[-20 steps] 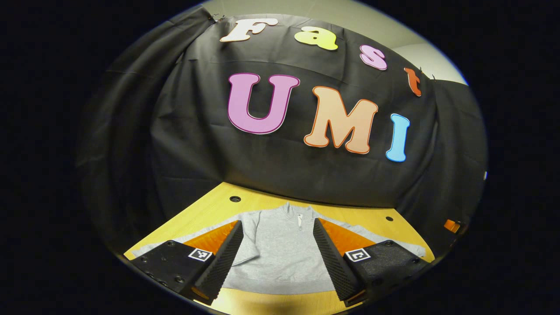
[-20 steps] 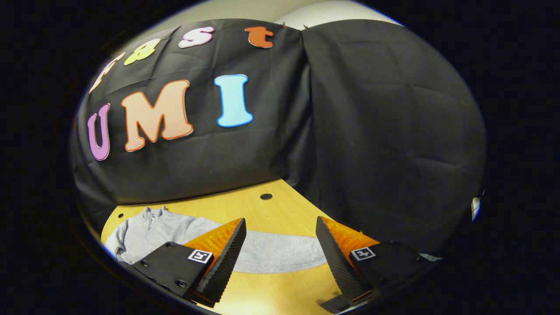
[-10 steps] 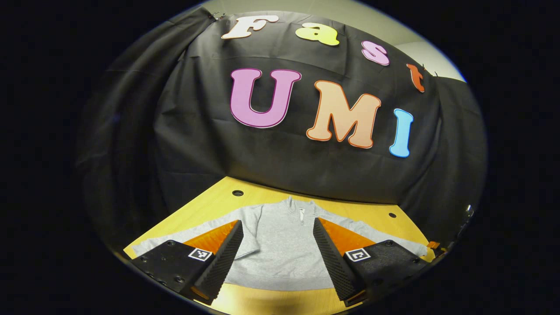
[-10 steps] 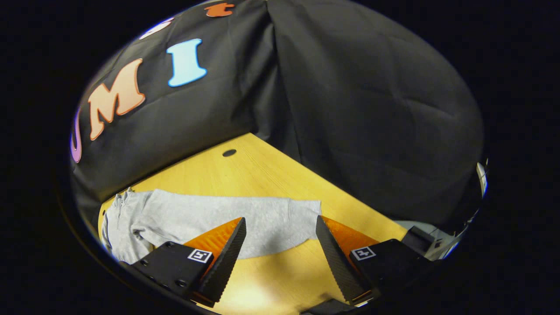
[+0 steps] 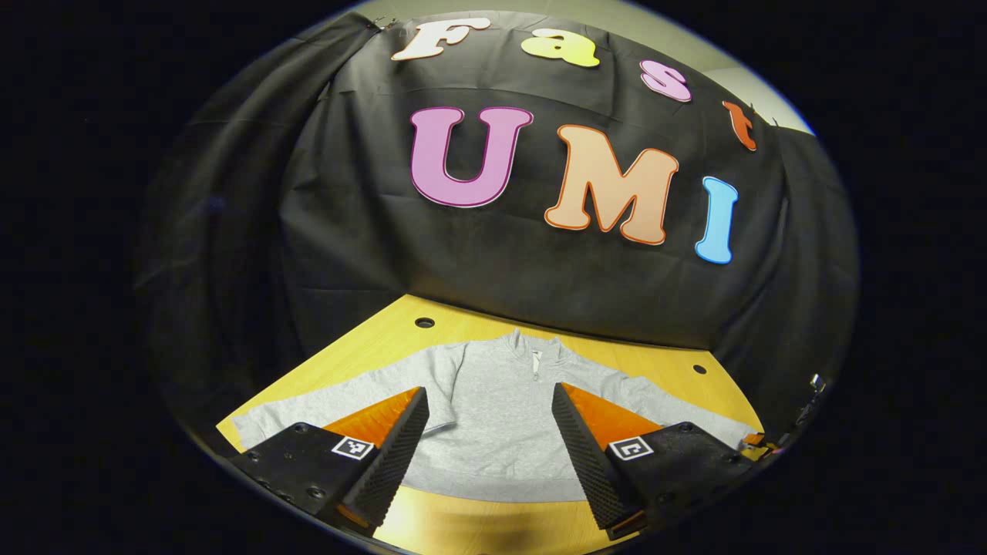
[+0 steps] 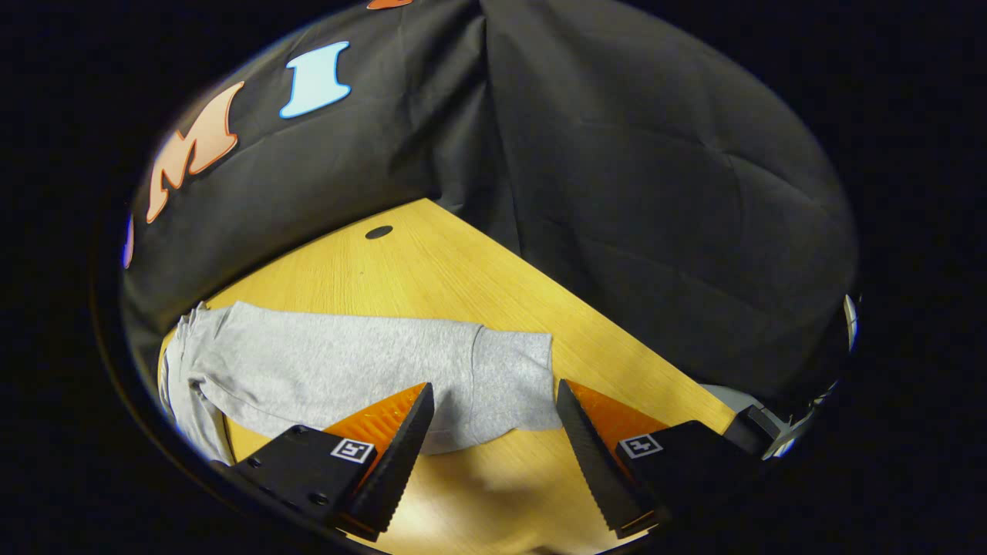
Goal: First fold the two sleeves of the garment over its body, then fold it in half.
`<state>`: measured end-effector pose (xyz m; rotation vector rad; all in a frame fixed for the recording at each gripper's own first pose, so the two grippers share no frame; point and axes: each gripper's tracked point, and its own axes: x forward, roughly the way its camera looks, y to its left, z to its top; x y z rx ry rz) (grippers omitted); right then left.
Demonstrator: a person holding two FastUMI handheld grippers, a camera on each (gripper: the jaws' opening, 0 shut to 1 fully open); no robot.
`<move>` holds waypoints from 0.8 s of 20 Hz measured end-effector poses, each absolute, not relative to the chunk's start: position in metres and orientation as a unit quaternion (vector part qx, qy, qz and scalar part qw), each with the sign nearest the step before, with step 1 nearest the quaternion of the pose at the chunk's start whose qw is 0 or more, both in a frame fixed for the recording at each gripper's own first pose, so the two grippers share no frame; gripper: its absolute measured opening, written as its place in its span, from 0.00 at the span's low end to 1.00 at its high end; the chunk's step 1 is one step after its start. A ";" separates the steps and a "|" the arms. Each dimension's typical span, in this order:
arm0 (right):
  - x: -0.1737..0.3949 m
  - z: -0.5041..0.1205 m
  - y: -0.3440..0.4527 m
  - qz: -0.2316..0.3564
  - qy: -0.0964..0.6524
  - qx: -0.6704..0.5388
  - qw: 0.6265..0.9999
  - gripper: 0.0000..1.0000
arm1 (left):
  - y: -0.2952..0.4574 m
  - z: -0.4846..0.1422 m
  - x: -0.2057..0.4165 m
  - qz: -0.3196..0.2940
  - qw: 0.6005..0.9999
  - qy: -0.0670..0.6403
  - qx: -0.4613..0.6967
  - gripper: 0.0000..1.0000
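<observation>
1. Low in the middle of the left gripper view, the grey garment (image 5: 493, 416) lies flat on the yellow surface (image 5: 370, 351), collar toward the black wall, both sleeves stretched straight out to the sides. Nothing folded yet, by the look of it.

2. Left tool (image 5: 490, 443) hangs above the garment's body, fingers spread wide, nothing between them. It sits centred over the chest, probably waiting its turn.

3. Over in the right gripper view, the right sleeve (image 6: 347, 370) runs across the lower left of the frame, its cuff (image 6: 515, 385) ending near the middle.

4. Right tool (image 6: 493, 447) is lined up on that cuff, fingers spread and empty, the cuff's edge lying just between and beyond the tips. That aim makes sense: grab the sleeve by its end and it swings over the body cleanly.

5. My read: first sleeve pick is next, needing a descent and a pinch on the cuff.
</observation>
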<state>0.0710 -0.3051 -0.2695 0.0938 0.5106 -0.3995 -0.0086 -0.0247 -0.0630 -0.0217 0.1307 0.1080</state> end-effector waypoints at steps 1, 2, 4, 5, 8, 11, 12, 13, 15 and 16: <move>0.072 -0.271 -0.303 -0.193 0.256 0.043 0.946 0.96 | -0.028 -0.063 -0.010 0.054 0.996 0.065 -0.010 0.94; 0.073 -0.268 -0.304 -0.192 0.256 0.035 0.947 0.93 | -0.030 -0.062 -0.011 0.054 0.996 0.064 -0.008 0.94; 0.073 -0.265 -0.300 -0.189 0.263 0.026 0.946 0.88 | -0.034 -0.062 -0.013 0.057 0.996 0.062 -0.006 0.94; 0.073 -0.266 -0.299 -0.188 0.268 0.025 0.944 0.82 | -0.036 -0.062 -0.014 0.057 0.996 0.061 -0.008 0.94; 0.073 -0.264 -0.291 -0.171 0.278 0.037 0.944 0.54 | -0.043 -0.069 -0.019 0.061 0.996 0.062 -0.015 0.94; 0.072 -0.262 -0.284 -0.171 0.285 0.053 0.942 0.19 | -0.047 -0.073 -0.025 0.064 0.996 0.062 -0.017 0.94; 0.072 -0.263 -0.285 -0.171 0.286 0.047 0.942 0.14 | -0.048 -0.077 -0.028 0.065 0.996 0.064 -0.017 0.94; 0.071 -0.260 -0.285 -0.172 0.287 0.042 0.941 0.14 | -0.048 -0.079 -0.030 0.065 0.996 0.066 -0.017 0.94; 0.072 -0.260 -0.287 -0.175 0.291 0.032 0.940 0.08 | -0.047 -0.085 -0.035 0.066 0.995 0.071 -0.016 0.94; 0.072 -0.259 -0.286 -0.177 0.292 0.031 0.939 0.08 | -0.046 -0.087 -0.036 0.068 0.995 0.073 -0.015 0.94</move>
